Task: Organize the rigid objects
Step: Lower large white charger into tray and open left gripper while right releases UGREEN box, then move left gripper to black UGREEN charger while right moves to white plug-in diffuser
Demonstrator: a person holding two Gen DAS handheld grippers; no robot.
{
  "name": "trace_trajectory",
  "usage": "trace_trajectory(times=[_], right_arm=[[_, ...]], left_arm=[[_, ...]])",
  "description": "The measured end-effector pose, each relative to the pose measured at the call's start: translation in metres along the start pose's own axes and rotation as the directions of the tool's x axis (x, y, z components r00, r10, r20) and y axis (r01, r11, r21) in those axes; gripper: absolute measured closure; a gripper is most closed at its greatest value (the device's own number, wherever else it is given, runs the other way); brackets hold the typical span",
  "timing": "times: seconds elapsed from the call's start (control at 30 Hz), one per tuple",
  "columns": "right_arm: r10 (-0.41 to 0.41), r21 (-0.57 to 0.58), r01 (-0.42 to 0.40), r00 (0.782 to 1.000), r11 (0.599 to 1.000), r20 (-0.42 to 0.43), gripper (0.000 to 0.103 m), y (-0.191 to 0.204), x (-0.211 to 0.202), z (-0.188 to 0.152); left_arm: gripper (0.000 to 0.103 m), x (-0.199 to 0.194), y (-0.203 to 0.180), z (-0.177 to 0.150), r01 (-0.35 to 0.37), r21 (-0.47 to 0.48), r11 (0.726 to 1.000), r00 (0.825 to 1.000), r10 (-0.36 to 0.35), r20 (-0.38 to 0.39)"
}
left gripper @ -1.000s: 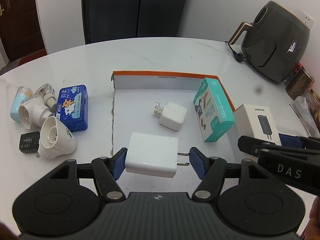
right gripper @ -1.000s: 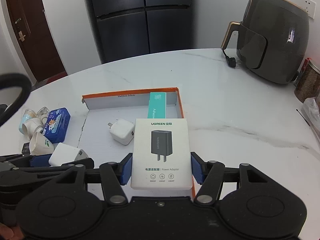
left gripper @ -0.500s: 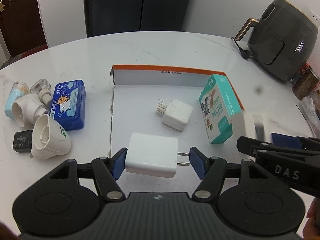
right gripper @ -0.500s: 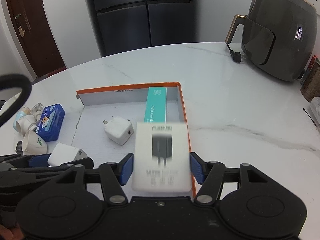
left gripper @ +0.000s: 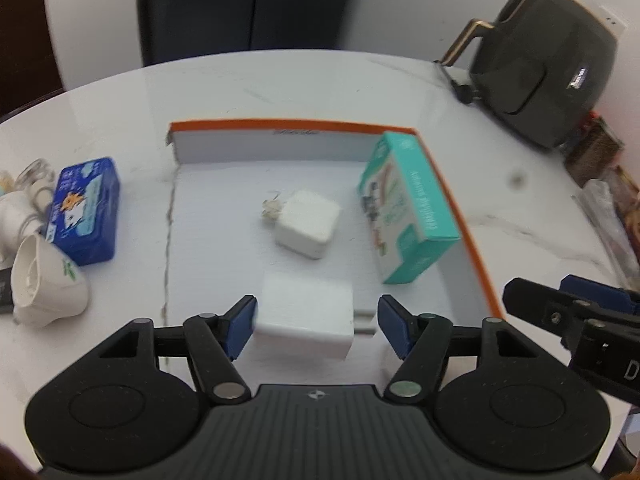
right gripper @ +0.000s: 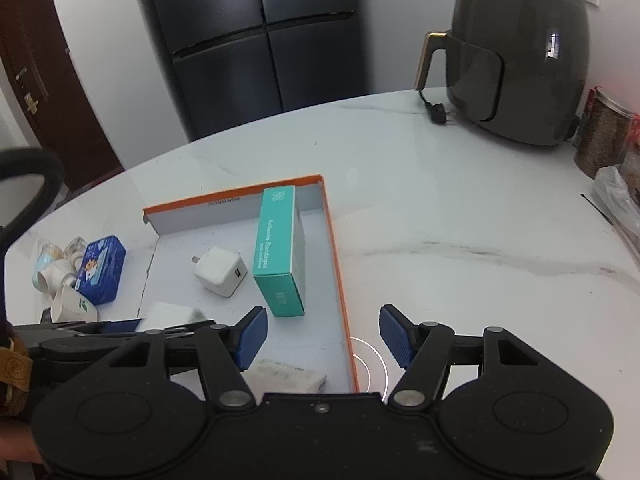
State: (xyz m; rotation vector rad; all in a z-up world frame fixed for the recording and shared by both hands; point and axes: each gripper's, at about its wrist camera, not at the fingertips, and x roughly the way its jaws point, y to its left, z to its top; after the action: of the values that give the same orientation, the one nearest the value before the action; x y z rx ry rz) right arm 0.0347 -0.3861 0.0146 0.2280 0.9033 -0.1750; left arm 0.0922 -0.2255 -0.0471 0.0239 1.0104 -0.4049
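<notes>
My left gripper (left gripper: 316, 328) hangs low over the orange-rimmed white tray (left gripper: 288, 124), its jaws opening. The large white charger (left gripper: 306, 316) lies between them on the tray floor, prongs to the right, with the pads no longer pressing it. My right gripper (right gripper: 320, 336) is open and holds nothing. It hovers over the tray's right wall (right gripper: 336, 264). The white adapter box (right gripper: 286, 376) lies flat in the tray's near right corner, half hidden under that gripper. A small white charger (left gripper: 306, 224) sits mid-tray. A teal bandage box (left gripper: 412, 216) stands on its edge along the right wall.
Left of the tray lie a blue tissue pack (left gripper: 86, 208), a white cone-shaped plug-in (left gripper: 44, 280) and small bottles. A dark air fryer (right gripper: 520, 60) with its cord stands at the back right. A jar (right gripper: 604, 132) and bags sit at the right edge.
The right gripper opened and the white adapter box fell from it into the tray. The left gripper sank toward the tray and its jaws widened off the large charger.
</notes>
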Motion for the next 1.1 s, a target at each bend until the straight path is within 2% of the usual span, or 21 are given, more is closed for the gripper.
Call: trace_trajectory(times=[0.03, 0.07, 0.2, 0.6, 1.1], right_arm=[[-0.001, 0.002, 0.001, 1.000, 1.000, 0.007, 0.027, 0.000, -0.003, 0.000], [0.000, 0.003, 0.000, 1.000, 1.000, 0.013, 0.027, 0.001, -0.005, 0.000], [0.010, -0.002, -0.010, 0.999, 1.000, 0.033, 0.026, 0.009, -0.014, 0.000], [0.065, -0.056, -0.062, 0.996, 0.997, 0.055, 0.023, 0.055, -0.031, -0.001], [0.145, -0.150, -0.142, 0.989, 0.978, 0.014, 0.022, 0.119, -0.029, -0.011]], left_arm=[[0.022, -0.003, -0.001, 0.001, -0.001, -0.001, 1.000, 1.000, 0.001, 0.007], [0.022, -0.006, -0.001, 0.001, -0.004, 0.000, 1.000, 1.000, 0.004, 0.019], [0.022, -0.022, 0.005, 0.000, -0.010, 0.001, 1.000, 0.999, 0.010, 0.042], [0.017, -0.073, 0.039, -0.004, -0.112, -0.037, 0.993, 0.990, 0.115, 0.081], [0.015, -0.111, 0.108, -0.025, -0.187, -0.164, 0.969, 0.975, 0.204, 0.093]])
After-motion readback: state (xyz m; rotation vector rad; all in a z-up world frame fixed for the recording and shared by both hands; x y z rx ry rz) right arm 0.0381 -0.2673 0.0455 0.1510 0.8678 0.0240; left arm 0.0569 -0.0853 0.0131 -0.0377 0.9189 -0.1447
